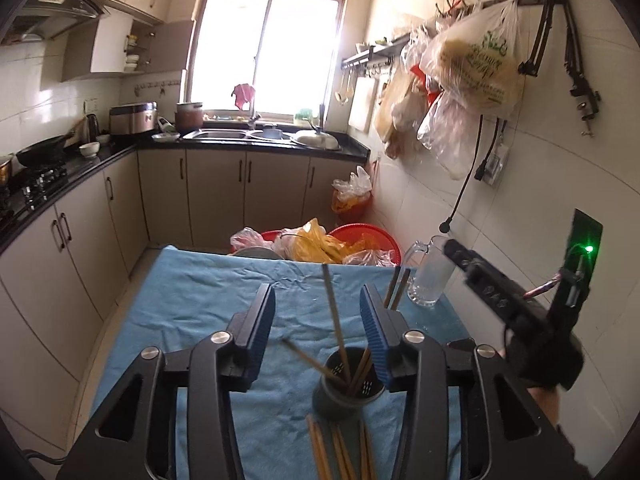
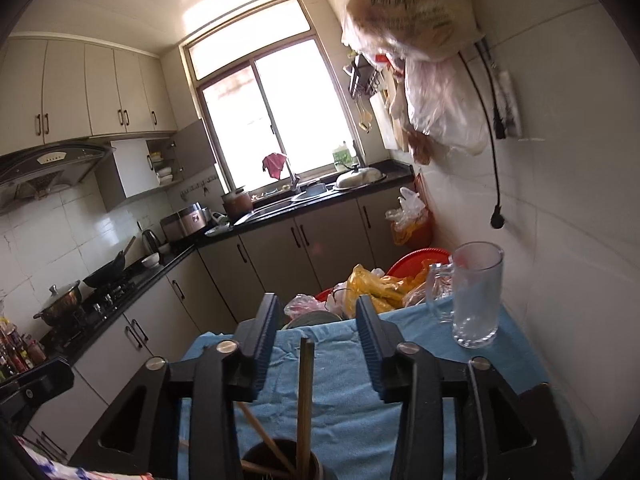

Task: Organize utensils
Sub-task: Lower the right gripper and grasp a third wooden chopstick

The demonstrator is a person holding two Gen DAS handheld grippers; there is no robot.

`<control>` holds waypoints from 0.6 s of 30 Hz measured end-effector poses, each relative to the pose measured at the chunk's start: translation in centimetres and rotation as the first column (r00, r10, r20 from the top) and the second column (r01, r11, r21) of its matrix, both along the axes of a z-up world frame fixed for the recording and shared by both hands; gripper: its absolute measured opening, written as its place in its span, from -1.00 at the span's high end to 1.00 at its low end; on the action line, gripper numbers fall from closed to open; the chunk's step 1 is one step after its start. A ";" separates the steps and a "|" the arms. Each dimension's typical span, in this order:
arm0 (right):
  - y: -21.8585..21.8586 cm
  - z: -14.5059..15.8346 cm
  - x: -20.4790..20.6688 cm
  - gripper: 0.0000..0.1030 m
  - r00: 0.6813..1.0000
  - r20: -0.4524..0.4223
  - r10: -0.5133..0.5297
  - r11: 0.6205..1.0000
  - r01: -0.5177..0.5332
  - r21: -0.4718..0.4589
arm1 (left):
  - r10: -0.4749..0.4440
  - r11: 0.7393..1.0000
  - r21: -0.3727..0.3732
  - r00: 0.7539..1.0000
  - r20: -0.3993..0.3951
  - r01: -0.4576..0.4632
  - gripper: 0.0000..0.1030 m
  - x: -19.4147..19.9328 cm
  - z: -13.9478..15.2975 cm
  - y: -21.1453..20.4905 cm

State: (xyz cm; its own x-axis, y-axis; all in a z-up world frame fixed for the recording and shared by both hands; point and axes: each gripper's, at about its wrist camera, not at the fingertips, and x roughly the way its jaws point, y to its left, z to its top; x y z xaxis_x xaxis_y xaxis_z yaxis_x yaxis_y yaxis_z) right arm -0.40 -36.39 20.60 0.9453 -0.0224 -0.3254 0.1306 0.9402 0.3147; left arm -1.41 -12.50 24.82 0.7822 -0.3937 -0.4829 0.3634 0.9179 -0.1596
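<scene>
Task partly done, by the look of it; a dark holder stands on the blue-cloth bench with several chopsticks already upright or leaning inside it, one slanting out to the left; more loose chopsticks lie flat on the cloth just in front of the holder, not yet put away; another pair shows upright behind the right finger, near the glass mug, its footing hidden; left hand-held gripper spread, jaws either side of the standing sticks, pads clear of them; right hand-held gripper likewise spread above the holder, one dark stick rising between its jaws untouched; remaining work, as judged: gather the flat sticks into the holder.
</scene>
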 end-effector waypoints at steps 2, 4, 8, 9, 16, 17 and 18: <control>0.1 -0.4 -2.0 -0.05 1.000 -0.019 0.004 1.000 -0.004 -0.011 | 0.010 1.000 -0.006 1.000 -0.001 -0.010 0.02 -1.2 -0.2 0.9; 0.2 -1.5 -3.7 -0.11 0.998 -0.060 0.013 1.000 -0.014 -0.013 | 0.018 1.000 -0.009 1.000 -0.017 -0.018 -0.02 -2.6 -1.2 2.0; 1.3 -6.5 -6.3 -0.12 0.972 -0.219 0.083 0.997 -0.082 0.017 | 0.020 1.000 0.018 0.994 -0.106 -0.018 -0.04 -3.5 -5.0 2.7; 1.8 -7.8 -6.7 -0.12 0.961 -0.252 0.111 0.994 -0.108 0.027 | 0.019 0.999 0.031 0.989 -0.148 -0.014 -0.04 -3.4 -6.6 2.7; 6.2 -16.3 -8.5 0.42 0.834 -0.457 0.309 0.950 -0.296 0.101 | -0.049 0.982 0.155 0.936 -0.347 0.109 0.10 -2.0 -16.7 -0.4; 6.6 -16.8 -8.7 0.46 0.826 -0.466 0.317 0.947 -0.306 0.102 | -0.058 0.977 0.168 0.926 -0.374 0.129 0.27 -1.9 -18.0 -0.9; 7.1 -17.3 -8.8 0.46 0.817 -0.475 0.325 0.943 -0.318 0.098 | -0.068 0.973 0.177 0.911 -0.406 0.151 0.35 -1.7 -19.3 -1.3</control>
